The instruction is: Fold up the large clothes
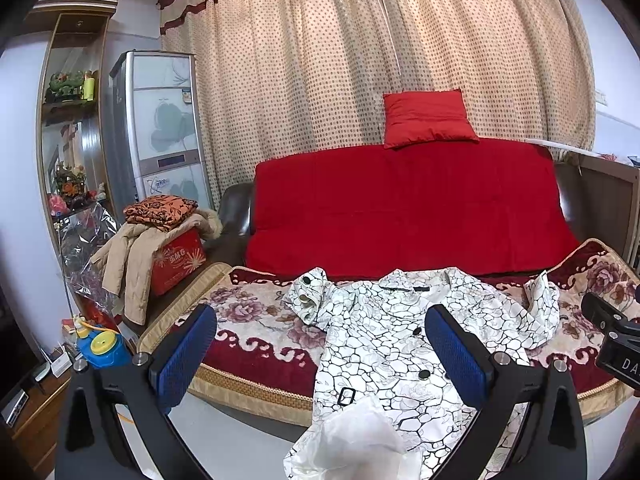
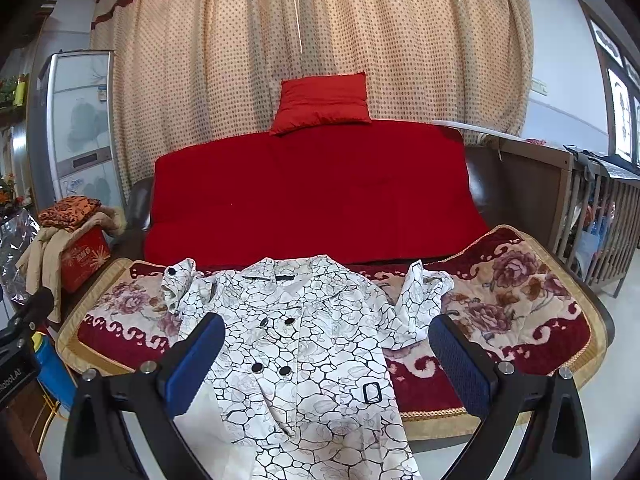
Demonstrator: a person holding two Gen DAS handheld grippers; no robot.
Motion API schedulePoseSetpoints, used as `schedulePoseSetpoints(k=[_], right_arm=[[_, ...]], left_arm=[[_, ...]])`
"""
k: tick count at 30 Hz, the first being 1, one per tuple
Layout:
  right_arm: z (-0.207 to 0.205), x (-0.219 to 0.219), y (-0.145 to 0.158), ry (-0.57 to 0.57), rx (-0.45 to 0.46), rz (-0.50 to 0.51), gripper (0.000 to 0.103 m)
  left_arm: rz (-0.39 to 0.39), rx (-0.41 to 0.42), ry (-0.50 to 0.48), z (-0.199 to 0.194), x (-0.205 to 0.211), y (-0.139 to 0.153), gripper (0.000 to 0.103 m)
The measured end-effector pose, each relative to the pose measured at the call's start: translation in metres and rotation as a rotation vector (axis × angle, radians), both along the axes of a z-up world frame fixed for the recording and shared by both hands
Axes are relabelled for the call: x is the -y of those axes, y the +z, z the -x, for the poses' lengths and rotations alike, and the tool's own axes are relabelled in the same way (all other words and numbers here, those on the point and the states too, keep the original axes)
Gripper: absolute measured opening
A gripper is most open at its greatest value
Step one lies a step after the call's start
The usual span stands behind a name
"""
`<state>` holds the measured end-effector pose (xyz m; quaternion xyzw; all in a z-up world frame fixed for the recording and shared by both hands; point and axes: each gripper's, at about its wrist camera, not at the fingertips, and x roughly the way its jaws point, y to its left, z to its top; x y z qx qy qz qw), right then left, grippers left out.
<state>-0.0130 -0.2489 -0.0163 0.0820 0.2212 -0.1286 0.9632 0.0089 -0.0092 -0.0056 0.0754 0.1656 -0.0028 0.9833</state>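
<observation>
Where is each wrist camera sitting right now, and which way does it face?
Left wrist: on the left gripper, facing the sofa; coat sits right of centre; open blue fingers show.
Right wrist: on the right gripper, facing the sofa; coat centred; open fingers show.
Shared: coat, red cushion, curtain.

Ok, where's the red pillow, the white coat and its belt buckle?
red pillow [image 2: 322, 102], right wrist view, middle of its front.
white coat [image 2: 320, 344], right wrist view, chest panel beside the buttons.
belt buckle [image 2: 366, 393], right wrist view, its black frame.
</observation>
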Motion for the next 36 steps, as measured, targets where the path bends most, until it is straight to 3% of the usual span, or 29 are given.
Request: schedulePoseSetpoints(k=[24,31,36], right_arm=[[-0.007,0.0,-0.009,-0.001,-0.026,0.009,0.103],[-0.011,0.002,-0.013,-0.007,-0.037,0.009,0.103],[-0.017,0.006,-0.021,-0.013,-0.054,0.004,0.103]], left_arm=[[0.013,-0.047,-0.029,-0.008,0.004,-0.007,0.103],[0.068,-0.117,-0.059,-0.017,0.006,-0.026,0.103],[0.122,-0.194,-0.142,-0.012,0.017,-0.052,0.103]])
